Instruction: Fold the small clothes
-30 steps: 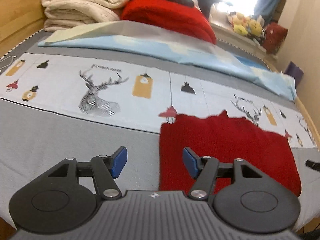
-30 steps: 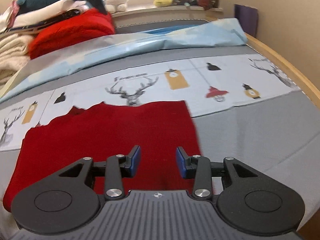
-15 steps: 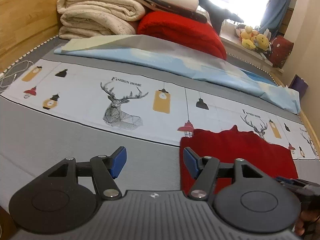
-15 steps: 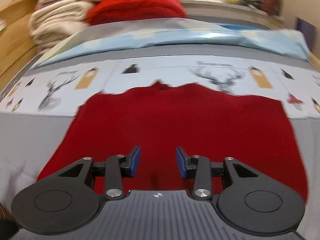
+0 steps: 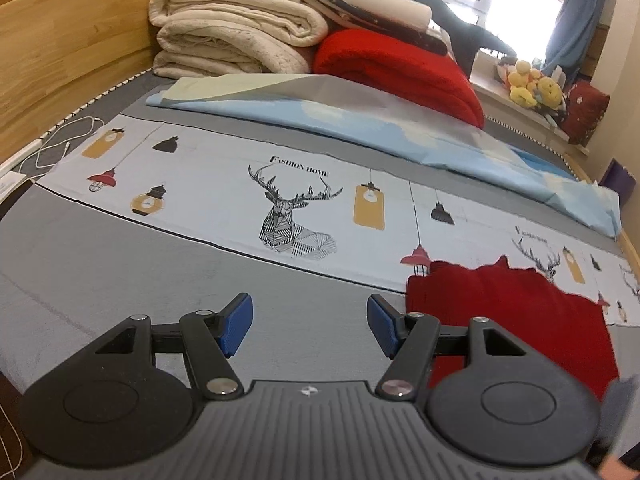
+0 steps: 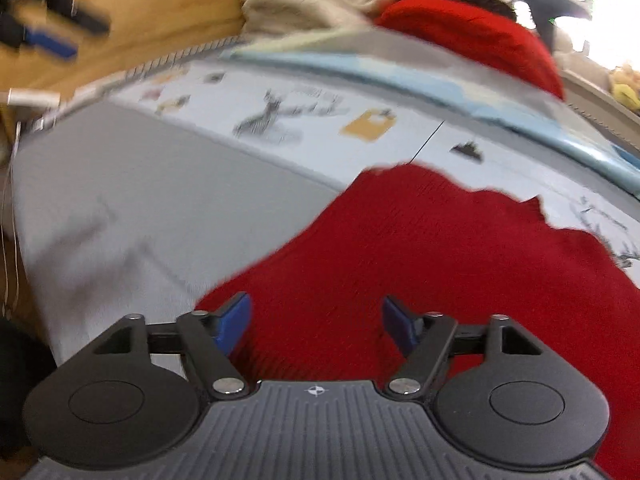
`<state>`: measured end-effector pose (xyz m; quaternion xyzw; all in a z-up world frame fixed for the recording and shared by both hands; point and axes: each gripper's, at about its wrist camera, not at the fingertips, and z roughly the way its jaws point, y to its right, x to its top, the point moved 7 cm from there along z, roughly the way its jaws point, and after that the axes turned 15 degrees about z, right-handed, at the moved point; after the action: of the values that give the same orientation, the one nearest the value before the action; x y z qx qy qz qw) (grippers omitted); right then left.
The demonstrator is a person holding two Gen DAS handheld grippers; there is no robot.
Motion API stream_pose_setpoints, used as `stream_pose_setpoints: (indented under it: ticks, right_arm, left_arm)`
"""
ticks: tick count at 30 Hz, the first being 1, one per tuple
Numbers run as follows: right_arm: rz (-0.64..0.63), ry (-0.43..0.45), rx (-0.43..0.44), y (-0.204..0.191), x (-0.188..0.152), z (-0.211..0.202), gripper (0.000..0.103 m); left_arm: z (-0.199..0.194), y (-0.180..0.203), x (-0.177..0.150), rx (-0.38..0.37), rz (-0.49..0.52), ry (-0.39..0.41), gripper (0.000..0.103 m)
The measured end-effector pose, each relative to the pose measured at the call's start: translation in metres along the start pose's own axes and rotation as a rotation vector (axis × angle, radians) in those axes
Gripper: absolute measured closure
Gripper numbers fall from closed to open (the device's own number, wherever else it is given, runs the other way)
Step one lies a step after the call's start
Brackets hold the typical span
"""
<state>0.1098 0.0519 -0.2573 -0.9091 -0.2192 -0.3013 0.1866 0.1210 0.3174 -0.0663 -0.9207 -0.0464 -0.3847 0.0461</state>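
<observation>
Bedding crowds the far side of the bed (image 5: 100, 276): beyond the red garment (image 5: 516, 312) lies a deer-print strip (image 5: 296, 208), then a folded blue sheet (image 5: 360, 128), then a stack of cream blankets (image 5: 232, 36) beside a red blanket (image 5: 396, 68). The garment lies flat on the grey cover, its far edge over the strip, with nothing on top of it.

The left tongs (image 5: 310, 322) hang over bare grey cover just left of the garment, jaws well apart and empty; the near-left corner of the garment sits behind the right finger. The right tongs (image 6: 316, 322) hang over the garment's near-left part, jaws opening and wide apart, with red cloth below the gap but no pad pressing on it.

The left view alone shows a white cable (image 5: 60, 148) on the cover well left of the garment by the wooden headboard (image 5: 72, 60), yellow plush toys (image 5: 532, 84) on a sill beyond the red blanket, and a purple bag (image 5: 620, 180) past the sheet's right end. The right view, blurred, alone shows the garment's full left edge and jagged far edge, and a dark tool with a blue tip (image 6: 52, 42) against the headboard, far to the left of the garment.
</observation>
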Motion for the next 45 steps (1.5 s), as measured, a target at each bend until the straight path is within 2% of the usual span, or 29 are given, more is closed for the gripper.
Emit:
stream_pose_setpoints:
  ticks: [2, 6, 9, 12, 14, 16, 20, 23, 26, 29, 30, 31, 33, 36, 40, 45]
  right_arm:
    - [-0.014, -0.036, -0.021, -0.001, -0.011, 0.014, 0.028]
    - [-0.001, -0.032, -0.044, -0.004, -0.013, 0.024, 0.020]
    - [-0.034, -0.016, -0.040, -0.014, -0.010, 0.025, 0.022]
    - [-0.101, 0.037, 0.015, -0.034, -0.003, 0.013, 0.024]
    - [-0.138, 0.027, 0.063, -0.046, -0.004, 0.010, 0.024]
    - [-0.178, -0.006, 0.072, -0.054, -0.013, 0.012, 0.023]
    - [-0.242, -0.046, -0.033, -0.049, -0.029, 0.027, 0.023]
    - [-0.236, -0.025, -0.046, -0.046, -0.027, 0.030, 0.022]
    - [-0.321, 0.012, -0.060, -0.053, -0.028, 0.031, 0.030]
    - [-0.355, 0.034, -0.055, -0.056, -0.028, 0.029, 0.047]
    - [-0.349, 0.039, -0.044, -0.056, -0.025, 0.027, 0.057]
    - [-0.341, 0.045, -0.027, -0.055, -0.021, 0.024, 0.072]
    - [-0.314, 0.064, -0.016, -0.054, -0.011, 0.017, 0.081]
    - [-0.177, 0.104, 0.009, -0.039, 0.012, 0.001, 0.084]
    - [0.025, 0.195, 0.037, -0.001, 0.047, -0.037, 0.085]
    - [0.339, 0.357, 0.015, 0.093, 0.085, -0.113, 0.085]
  left_arm:
    - [-0.004, 0.000, 0.002, -0.005, -0.005, 0.010, 0.034]
    - [-0.004, 0.005, 0.004, -0.010, 0.000, 0.005, 0.033]
    - [-0.002, 0.011, 0.006, -0.017, 0.004, 0.000, 0.033]
    - [-0.001, 0.019, 0.011, -0.027, 0.012, 0.007, 0.033]
    - [0.001, 0.025, 0.013, -0.032, 0.016, 0.007, 0.033]
    - [0.002, 0.030, 0.014, -0.036, 0.023, 0.007, 0.033]
    - [0.006, 0.037, 0.012, -0.037, 0.031, -0.005, 0.033]
    - [0.008, 0.040, 0.011, -0.036, 0.038, -0.011, 0.033]
    - [0.010, 0.041, 0.012, -0.033, 0.037, -0.014, 0.033]
    - [0.012, 0.044, 0.013, -0.033, 0.034, -0.019, 0.033]
    - [0.013, 0.046, 0.014, -0.035, 0.035, -0.020, 0.033]
    - [0.013, 0.048, 0.015, -0.038, 0.038, -0.019, 0.033]
    - [0.014, 0.054, 0.016, -0.042, 0.046, -0.018, 0.033]
    - [0.016, 0.064, 0.019, -0.049, 0.051, -0.019, 0.033]
    - [0.020, 0.082, 0.025, -0.070, 0.055, -0.019, 0.033]
    - [0.021, 0.108, 0.037, -0.109, 0.050, 0.003, 0.033]
